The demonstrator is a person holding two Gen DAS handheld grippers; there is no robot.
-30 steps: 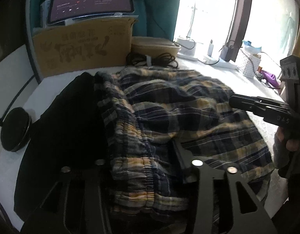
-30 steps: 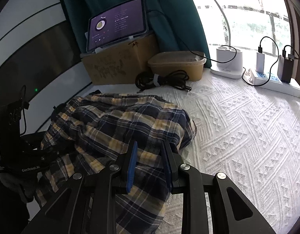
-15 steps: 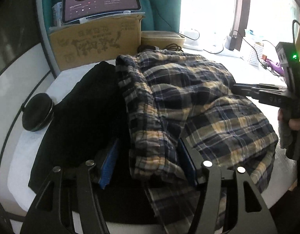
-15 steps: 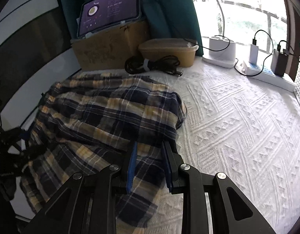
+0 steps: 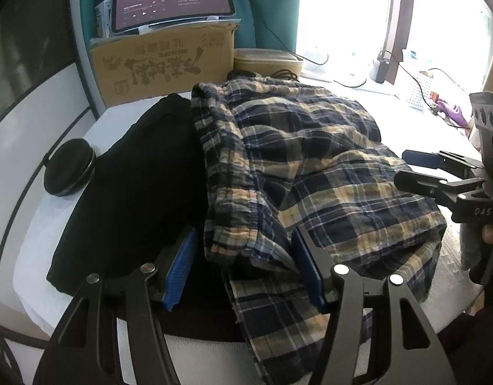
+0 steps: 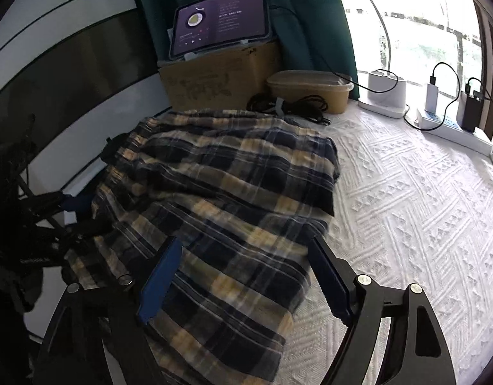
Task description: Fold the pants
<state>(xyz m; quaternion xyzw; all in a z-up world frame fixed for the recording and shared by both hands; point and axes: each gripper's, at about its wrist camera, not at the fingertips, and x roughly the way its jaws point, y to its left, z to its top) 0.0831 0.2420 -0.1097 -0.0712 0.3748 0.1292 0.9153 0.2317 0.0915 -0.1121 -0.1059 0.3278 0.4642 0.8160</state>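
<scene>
The navy-and-yellow plaid flannel pants point(image 5: 310, 166) lie folded in a bundle on the white textured bedspread point(image 6: 407, 199), their elastic waistband edge lapping over a black folded garment point(image 5: 134, 192) on the left. The left claw point(image 5: 243, 269) stands wide, its blue pads flanking the near waistband corner without pressing it. The right claw point(image 6: 243, 285) is opening, its jaws spreading wide with the near hem of the plaid cloth lying loose between them. This looks like the release after a fold has been laid over. Next, I judge, both claws should back clear without dragging cloth, then either smooth the bundle or take fresh edges for another fold.
</scene>
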